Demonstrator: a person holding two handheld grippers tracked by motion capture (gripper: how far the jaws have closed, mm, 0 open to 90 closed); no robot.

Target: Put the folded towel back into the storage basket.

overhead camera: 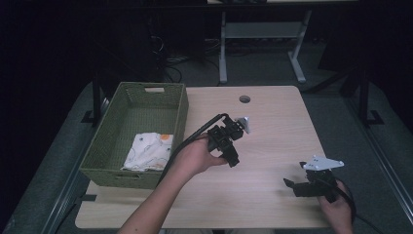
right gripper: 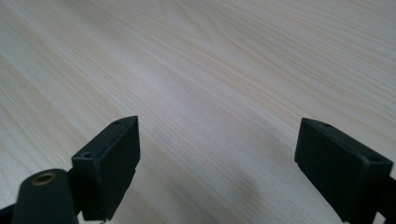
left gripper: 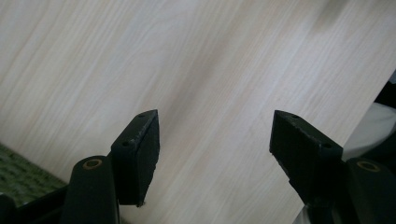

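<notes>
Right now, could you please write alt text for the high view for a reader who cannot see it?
A person holds an open hand-held gripper in each hand over a light wooden table: the left hand-held gripper near the centre, the right hand-held gripper by the near right edge. A green woven basket at left holds a folded white patterned cloth.

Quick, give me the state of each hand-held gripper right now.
Left hand-held gripper: open, holding nothing, over bare table.
Right hand-held gripper: open, holding nothing, over bare table.

1 basket [overhead camera: 109, 146], 1 cloth [overhead camera: 148, 151], 1 table [overhead camera: 272, 126], 2 hand-held grippers [overhead camera: 234, 161]
</notes>
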